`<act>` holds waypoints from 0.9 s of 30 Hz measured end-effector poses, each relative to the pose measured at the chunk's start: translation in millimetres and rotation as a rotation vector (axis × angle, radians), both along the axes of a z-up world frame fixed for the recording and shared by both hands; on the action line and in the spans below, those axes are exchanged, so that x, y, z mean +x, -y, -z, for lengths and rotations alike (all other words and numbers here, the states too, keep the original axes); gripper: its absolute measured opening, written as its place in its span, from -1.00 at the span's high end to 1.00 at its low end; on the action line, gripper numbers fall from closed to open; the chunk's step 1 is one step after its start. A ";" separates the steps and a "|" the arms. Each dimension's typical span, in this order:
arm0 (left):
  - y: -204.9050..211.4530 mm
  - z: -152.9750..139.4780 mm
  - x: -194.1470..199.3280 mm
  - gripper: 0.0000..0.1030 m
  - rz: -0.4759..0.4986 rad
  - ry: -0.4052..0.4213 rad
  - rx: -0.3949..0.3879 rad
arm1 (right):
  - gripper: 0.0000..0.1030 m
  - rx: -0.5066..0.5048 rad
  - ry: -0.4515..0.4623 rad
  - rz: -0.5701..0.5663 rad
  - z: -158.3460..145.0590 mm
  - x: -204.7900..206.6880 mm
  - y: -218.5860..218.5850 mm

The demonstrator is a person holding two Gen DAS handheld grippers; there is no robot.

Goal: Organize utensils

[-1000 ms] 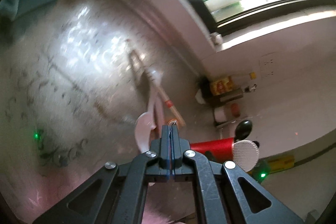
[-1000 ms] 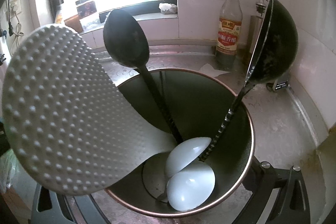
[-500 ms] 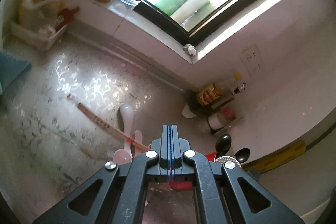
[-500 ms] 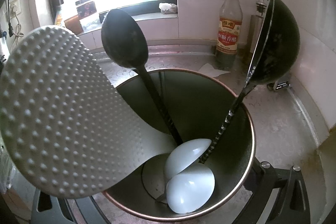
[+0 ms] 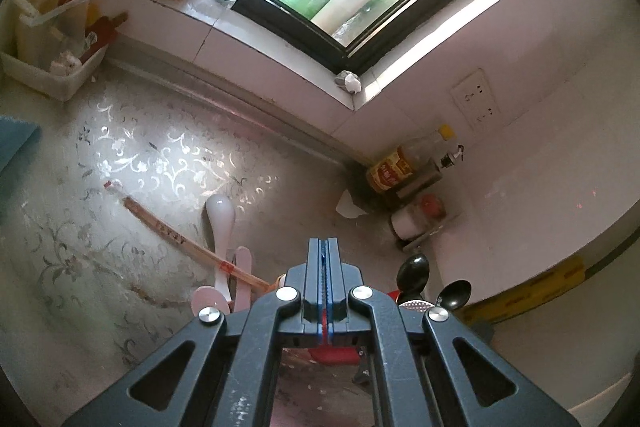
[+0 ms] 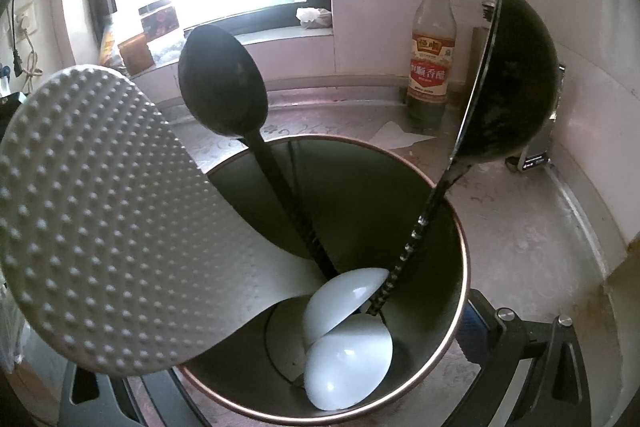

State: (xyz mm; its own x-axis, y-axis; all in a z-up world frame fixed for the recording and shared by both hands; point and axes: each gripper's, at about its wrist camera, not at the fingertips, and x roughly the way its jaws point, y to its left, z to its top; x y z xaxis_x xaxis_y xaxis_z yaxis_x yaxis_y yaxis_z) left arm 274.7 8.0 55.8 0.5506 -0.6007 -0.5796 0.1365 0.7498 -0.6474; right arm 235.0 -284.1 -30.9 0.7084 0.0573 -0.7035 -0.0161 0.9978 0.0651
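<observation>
Left gripper (image 5: 324, 247) pressed together, nothing pinched. Right gripper's jaws hidden behind the holder (image 6: 452, 227); state cannot be told. Ladles (image 6: 222, 83) and paddle (image 6: 92, 211) stood inside. Chopsticks (image 5: 180, 241) and white spoon (image 5: 221, 223) left on counter (image 5: 132, 155).

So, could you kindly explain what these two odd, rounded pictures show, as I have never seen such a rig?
There is no robot: a person holds a set of black tongs in each hand, each carrying a wide-angle camera. The left view looks along the left tongs, shut and empty, above a patterned steel counter where a white plastic spoon, wooden chopsticks and a pink plastic spoon lie. The right view looks into a round metal utensil holder with a dimpled white rice paddle, a black spoon, a black ladle and two white spoons. Only parts of the right tongs show beside the holder; their grip is hidden.
</observation>
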 end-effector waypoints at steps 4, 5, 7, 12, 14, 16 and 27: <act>2.5 2.5 -0.9 1.00 -0.003 -0.011 -0.004 | -1.00 -0.001 -0.001 -0.003 -0.1 1.5 -0.8; 3.2 3.1 -1.0 1.00 -0.004 -0.015 -0.002 | -1.00 -0.001 -0.001 -0.004 -0.1 3.1 -0.1; 4.9 4.1 0.0 1.00 -0.005 -0.022 -0.004 | -1.00 -0.001 -0.001 -0.004 0.0 3.0 0.2; 8.1 6.8 1.0 1.00 -0.006 -0.032 -0.011 | -1.00 -0.001 -0.001 -0.004 0.1 2.6 0.0; 9.6 8.4 1.5 0.99 -0.007 -0.039 -0.012 | -1.00 0.000 -0.001 -0.004 0.1 2.7 0.1; 10.9 11.1 1.3 0.99 -0.007 -0.050 -0.013 | -1.00 0.000 0.000 -0.005 -0.3 0.0 -1.2; 18.4 17.3 2.8 0.98 -0.001 -0.076 -0.034 | -1.00 0.004 -0.001 -0.009 0.0 0.4 -0.5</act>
State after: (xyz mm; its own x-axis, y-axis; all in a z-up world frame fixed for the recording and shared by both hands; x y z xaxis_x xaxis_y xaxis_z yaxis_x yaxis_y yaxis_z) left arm 277.5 -10.4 38.5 0.5064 -0.6204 -0.5989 0.0855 0.7273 -0.6810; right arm 235.4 -283.5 -31.0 0.7070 0.0669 -0.7040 -0.0254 0.9973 0.0693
